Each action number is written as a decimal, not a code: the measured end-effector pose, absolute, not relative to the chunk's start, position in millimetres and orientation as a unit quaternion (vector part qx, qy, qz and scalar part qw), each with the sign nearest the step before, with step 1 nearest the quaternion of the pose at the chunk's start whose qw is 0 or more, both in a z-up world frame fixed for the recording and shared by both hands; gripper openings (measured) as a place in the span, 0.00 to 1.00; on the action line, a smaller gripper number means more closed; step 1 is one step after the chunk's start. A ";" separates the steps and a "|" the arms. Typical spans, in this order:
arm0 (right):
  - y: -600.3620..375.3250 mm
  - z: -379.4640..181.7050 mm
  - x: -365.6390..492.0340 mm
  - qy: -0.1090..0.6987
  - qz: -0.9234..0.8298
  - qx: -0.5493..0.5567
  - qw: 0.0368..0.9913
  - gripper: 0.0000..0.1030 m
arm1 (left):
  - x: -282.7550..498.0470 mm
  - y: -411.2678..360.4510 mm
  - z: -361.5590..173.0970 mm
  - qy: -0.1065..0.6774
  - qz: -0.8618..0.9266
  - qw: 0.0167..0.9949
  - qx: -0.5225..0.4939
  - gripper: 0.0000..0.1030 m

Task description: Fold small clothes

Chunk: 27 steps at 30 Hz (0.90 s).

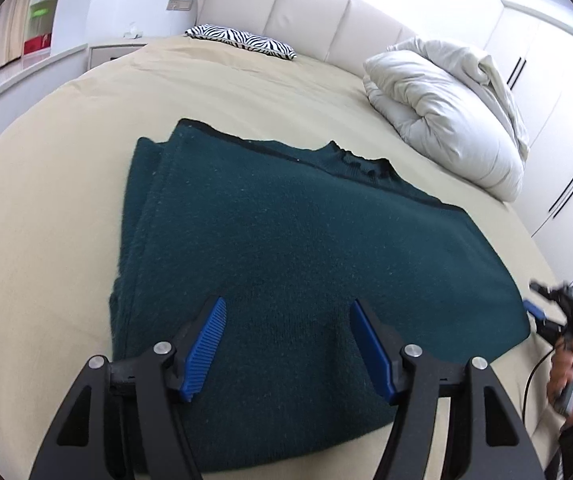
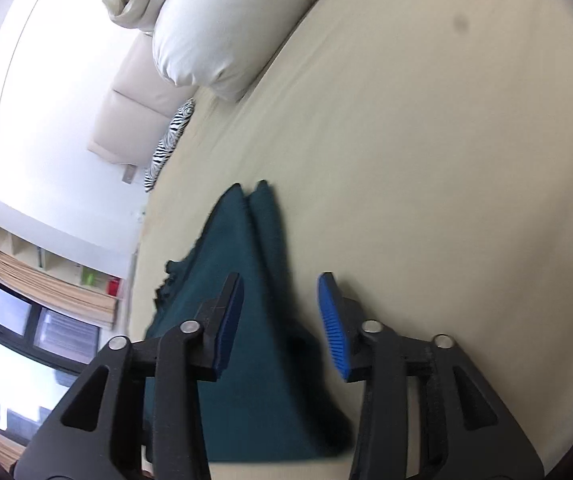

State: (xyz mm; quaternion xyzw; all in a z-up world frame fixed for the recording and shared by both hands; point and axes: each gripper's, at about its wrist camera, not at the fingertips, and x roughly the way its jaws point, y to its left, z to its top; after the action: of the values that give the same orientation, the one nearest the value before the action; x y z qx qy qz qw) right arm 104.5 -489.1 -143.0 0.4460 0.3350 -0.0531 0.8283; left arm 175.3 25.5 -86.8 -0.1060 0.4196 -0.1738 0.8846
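A dark green knit sweater point(image 1: 286, 248) lies folded flat on the beige bed sheet point(image 1: 38, 216), collar at the far edge. My left gripper point(image 1: 286, 312) is open and empty, its blue pads hovering over the sweater's near edge. In the left wrist view my right gripper point(image 1: 534, 312) shows at the sweater's right corner, held by a hand point(image 1: 570, 376). In the tilted right wrist view the right gripper point(image 2: 282, 292) is open, with the sweater point(image 2: 242, 320) edge between and under its jaws, not pinched.
A rolled white duvet point(image 1: 446, 120) lies at the back right of the bed. A zebra-print pillow point(image 1: 242, 40) sits by the cream headboard point(image 1: 306, 4). White wardrobes point(image 1: 558, 92) stand to the right, shelves and a window to the left.
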 end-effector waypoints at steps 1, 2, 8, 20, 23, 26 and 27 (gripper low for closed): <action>-484.4 -140.9 99.5 0.339 -0.055 0.428 0.836 0.41 | 173.0 26.0 -86.8 0.419 -0.172 0.885 -0.107 0.65; -479.4 -138.9 93.8 0.350 -0.057 0.407 0.842 0.41 | 171.4 26.0 -86.9 0.419 -0.171 0.885 -0.107 0.65; -452.5 -107.5 61.9 0.408 -0.036 0.283 0.867 0.41 | 167.9 22.4 -87.9 0.428 -0.157 0.885 -0.094 0.65; -456.9 -100.2 28.9 0.430 -0.054 0.258 0.864 0.06 | 169.5 27.6 -90.9 0.434 -0.159 0.881 -0.103 0.65; -448.7 -102.1 33.4 0.442 -0.060 0.232 0.864 0.04 | 170.6 28.0 -91.4 0.437 -0.158 0.880 -0.101 0.64; -445.2 -101.7 33.9 0.454 -0.069 0.224 0.860 0.03 | 172.4 29.5 -91.0 0.442 -0.158 0.878 -0.095 0.60; -445.0 -101.0 32.3 0.456 -0.069 0.225 0.858 0.03 | 172.9 31.1 -91.1 0.442 -0.159 0.877 -0.096 0.59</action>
State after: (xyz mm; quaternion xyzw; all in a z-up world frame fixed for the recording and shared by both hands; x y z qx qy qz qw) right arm 32.3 -445.0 -101.0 0.2246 0.4562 -0.0695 0.8583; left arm 172.9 31.1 -91.1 -0.0958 0.4425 -0.1587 0.8774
